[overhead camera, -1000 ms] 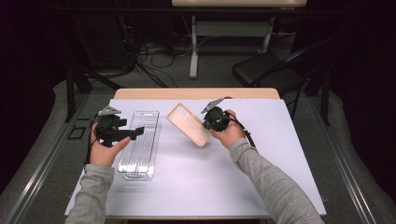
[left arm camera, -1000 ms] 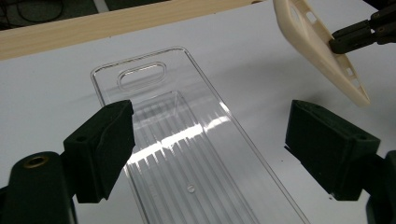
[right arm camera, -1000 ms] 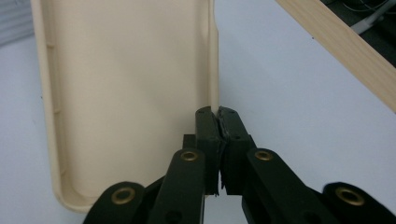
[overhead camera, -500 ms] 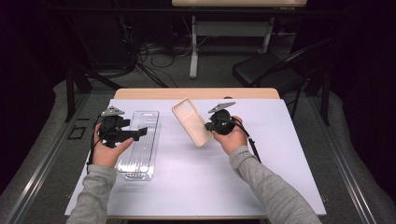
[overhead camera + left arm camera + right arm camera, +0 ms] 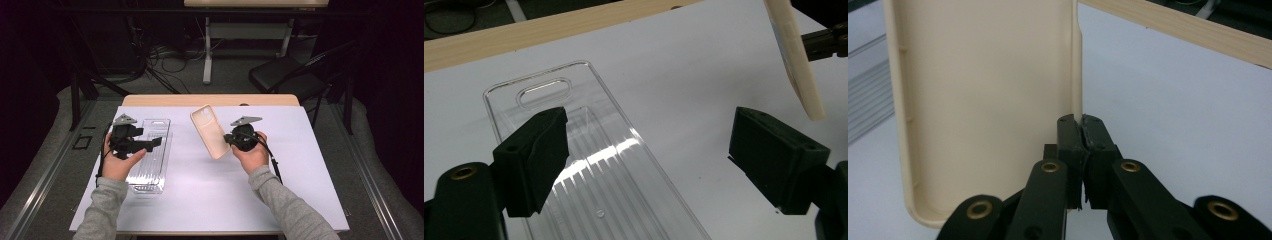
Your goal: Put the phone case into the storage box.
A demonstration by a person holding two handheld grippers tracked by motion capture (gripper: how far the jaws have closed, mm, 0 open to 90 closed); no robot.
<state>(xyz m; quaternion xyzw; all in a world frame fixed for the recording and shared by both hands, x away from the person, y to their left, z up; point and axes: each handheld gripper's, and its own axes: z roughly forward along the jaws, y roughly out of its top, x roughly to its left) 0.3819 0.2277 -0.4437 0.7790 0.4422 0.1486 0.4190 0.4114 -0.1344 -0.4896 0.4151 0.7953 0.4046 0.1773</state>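
A cream phone case [image 5: 210,131] hangs tilted above the white table cover, its hollow side [image 5: 983,95] facing the right gripper view. My right gripper [image 5: 231,139] is shut on the case's side wall, the jaws pinched together [image 5: 1081,125] on its rim. A clear plastic tray [image 5: 148,155] with a hang slot lies flat at the left. My left gripper [image 5: 157,142] hovers over the tray with its jaws wide open [image 5: 649,150], nothing between them. In the left gripper view the case's edge [image 5: 796,55] shows at the upper right.
The white cover [image 5: 300,165] lies over a wooden table whose far edge [image 5: 210,100] shows. Beyond it stand a dark folding chair [image 5: 290,75], a table leg and cables on the floor.
My right hand has carried the phone case to the right and tipped it more upright. The left gripper has stayed over the tray.
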